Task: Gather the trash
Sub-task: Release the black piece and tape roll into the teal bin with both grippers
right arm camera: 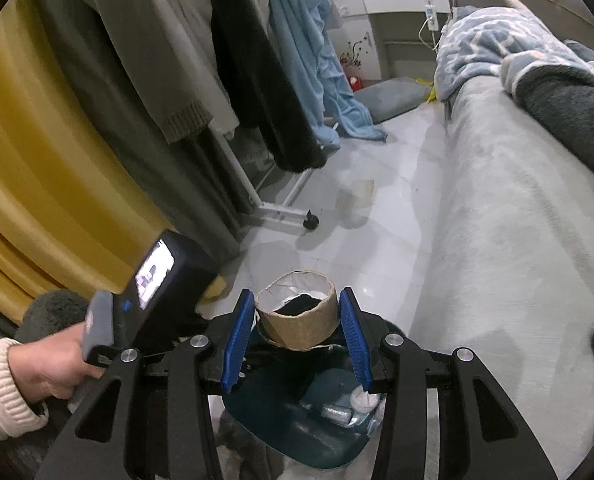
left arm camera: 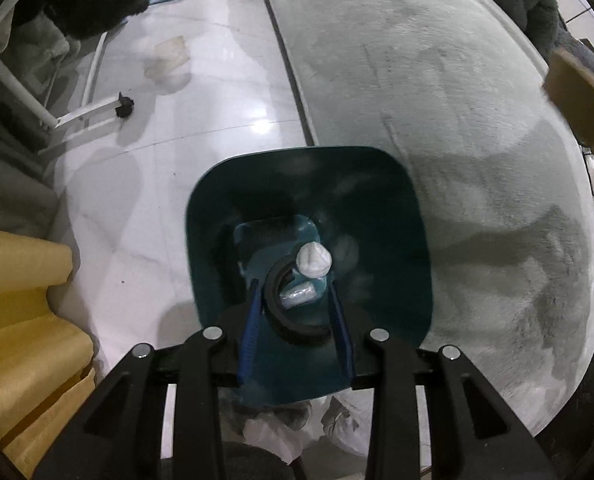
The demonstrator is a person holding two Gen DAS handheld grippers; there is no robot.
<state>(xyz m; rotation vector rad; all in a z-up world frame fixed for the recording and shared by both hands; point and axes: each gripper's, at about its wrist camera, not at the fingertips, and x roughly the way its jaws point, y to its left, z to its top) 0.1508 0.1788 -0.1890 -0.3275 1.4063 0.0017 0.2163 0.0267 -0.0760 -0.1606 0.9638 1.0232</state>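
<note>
The dark teal bin [left arm camera: 309,240] is held up off the floor by the left tool [left arm camera: 297,312], whose blue fingers [left arm camera: 251,334] straddle the near rim, one inside and one outside, apparently pinching the wall; I would call that clamped on the bin, though the contact itself is partly hidden. Some trash is already in: a crumpled white wad [left arm camera: 313,260], a black ring [left arm camera: 285,308] and a small clear wrapper [left arm camera: 299,294] lie at the bottom. The right tool [right arm camera: 297,330] hangs directly over the bin [right arm camera: 297,432] with a cardboard tube [right arm camera: 297,316] between its fingers [right arm camera: 237,344]; there looks to be a sliver of space on either side of the tube, so I cannot tell whether it is gripped or just let go. So the collecting seems well under way, with this tube about to land among the rest. What might be left: a yellowish scrap [right arm camera: 357,194] lies flat on the tiled floor [right arm camera: 397,216] near the clothes rack's wheel [right arm camera: 311,222], well apart from the bin, and it may be the next pickup. The grey bed cover [left arm camera: 437,100] beside it shows no obvious litter.
</note>
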